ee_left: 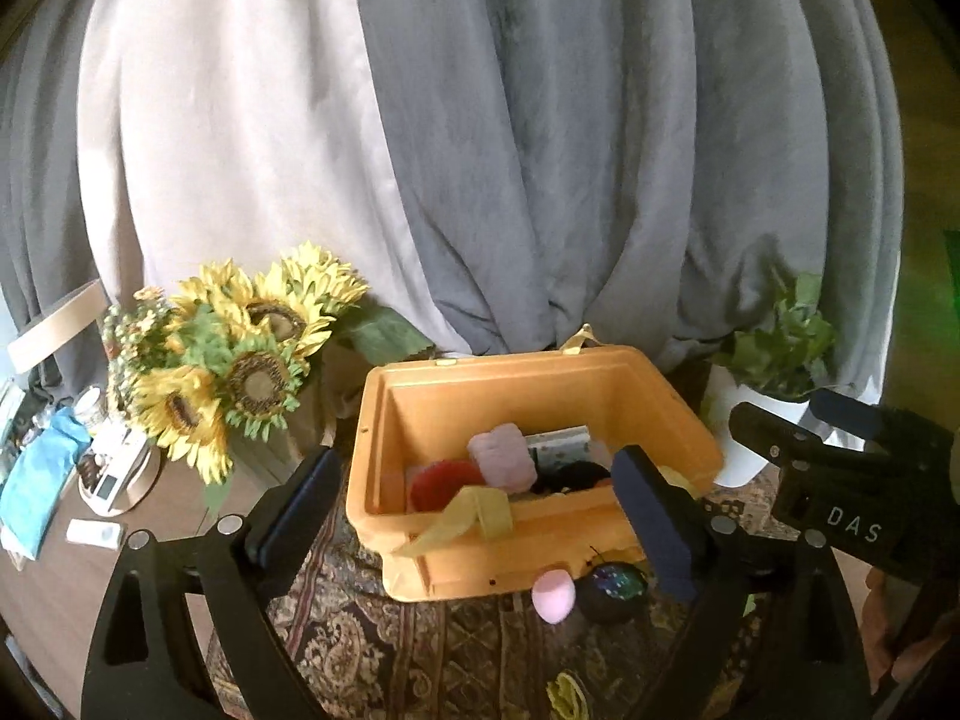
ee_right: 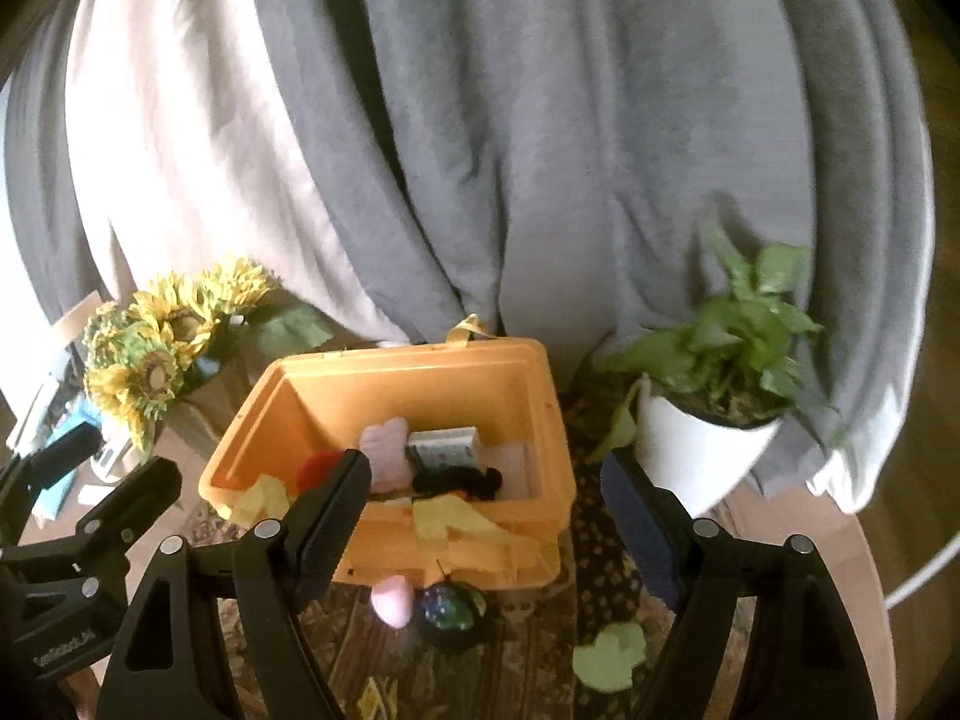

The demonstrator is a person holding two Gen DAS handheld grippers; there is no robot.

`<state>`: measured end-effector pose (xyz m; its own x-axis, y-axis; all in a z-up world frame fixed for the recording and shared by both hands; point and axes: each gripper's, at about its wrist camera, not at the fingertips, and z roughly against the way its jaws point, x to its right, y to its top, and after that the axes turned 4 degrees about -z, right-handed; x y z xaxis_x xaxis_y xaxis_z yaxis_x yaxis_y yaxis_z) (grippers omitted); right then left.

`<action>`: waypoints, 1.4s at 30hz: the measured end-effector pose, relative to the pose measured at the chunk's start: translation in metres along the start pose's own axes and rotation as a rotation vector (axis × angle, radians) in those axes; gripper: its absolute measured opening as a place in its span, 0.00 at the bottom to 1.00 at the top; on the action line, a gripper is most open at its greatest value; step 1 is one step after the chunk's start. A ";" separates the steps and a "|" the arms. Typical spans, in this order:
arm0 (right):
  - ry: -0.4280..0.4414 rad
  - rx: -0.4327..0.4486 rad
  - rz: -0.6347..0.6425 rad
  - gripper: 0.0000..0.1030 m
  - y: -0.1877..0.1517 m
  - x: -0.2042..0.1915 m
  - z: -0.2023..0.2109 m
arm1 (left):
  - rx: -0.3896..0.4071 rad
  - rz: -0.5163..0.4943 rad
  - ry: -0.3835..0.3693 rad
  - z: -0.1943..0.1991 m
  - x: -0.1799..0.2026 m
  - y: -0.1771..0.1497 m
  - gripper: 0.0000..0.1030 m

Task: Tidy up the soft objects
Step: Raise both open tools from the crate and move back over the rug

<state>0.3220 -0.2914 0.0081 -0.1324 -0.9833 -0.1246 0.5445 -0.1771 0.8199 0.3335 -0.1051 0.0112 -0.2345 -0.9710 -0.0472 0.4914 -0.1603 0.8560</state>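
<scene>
Here, left tongs (ee_left: 480,516) and right tongs (ee_right: 498,516) wide apart, empty, before orange bin (ee_left: 660,414), "DAS" lettering (ee_left: 853,525).

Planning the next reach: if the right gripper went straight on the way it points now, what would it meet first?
Probably the orange bin's near wall, where yellow cloth drapes over the rim; right gripper is open, and depth is uncertain.

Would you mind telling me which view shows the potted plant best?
The right wrist view: the potted plant shows whole, leaves and white pot, right of the orange box. In the left wrist view the right gripper covers part of the pot, and the leaves are dimmer.
</scene>
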 end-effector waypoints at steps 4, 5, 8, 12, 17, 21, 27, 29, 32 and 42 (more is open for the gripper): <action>-0.024 0.033 -0.033 0.82 -0.013 0.002 0.025 | 0.021 0.004 -0.007 0.025 0.001 -0.013 0.94; -0.031 0.040 -0.042 0.82 -0.017 0.003 0.031 | 0.026 0.004 -0.007 0.031 0.002 -0.016 0.95; -0.055 0.058 -0.068 0.82 -0.029 0.003 0.046 | 0.041 -0.001 -0.003 0.046 0.000 -0.024 0.97; -0.088 0.075 -0.062 0.82 -0.047 -0.001 0.065 | 0.047 -0.022 -0.016 0.061 -0.001 -0.039 0.98; -0.138 0.109 -0.062 0.82 -0.068 -0.003 0.084 | 0.038 -0.028 -0.034 0.071 0.000 -0.055 0.98; -0.150 0.120 -0.065 0.82 -0.077 0.005 0.090 | 0.008 -0.004 -0.022 0.072 0.008 -0.066 0.98; -0.126 0.097 -0.051 0.82 -0.091 0.028 0.083 | -0.012 0.052 0.006 0.071 0.028 -0.084 0.98; -0.118 0.085 -0.038 0.82 -0.096 0.036 0.077 | -0.018 0.058 0.024 0.068 0.035 -0.091 0.98; -0.099 0.058 -0.030 0.82 -0.103 0.046 0.068 | -0.037 0.071 0.044 0.064 0.044 -0.100 0.98; -0.044 -0.058 -0.007 0.82 -0.130 0.069 0.024 | -0.101 0.076 0.100 0.043 0.066 -0.134 0.97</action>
<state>0.2224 -0.3353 -0.0933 -0.1724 -0.9795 -0.1043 0.5902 -0.1875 0.7852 0.2162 -0.1396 -0.0847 -0.1114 -0.9930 -0.0400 0.5874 -0.0982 0.8033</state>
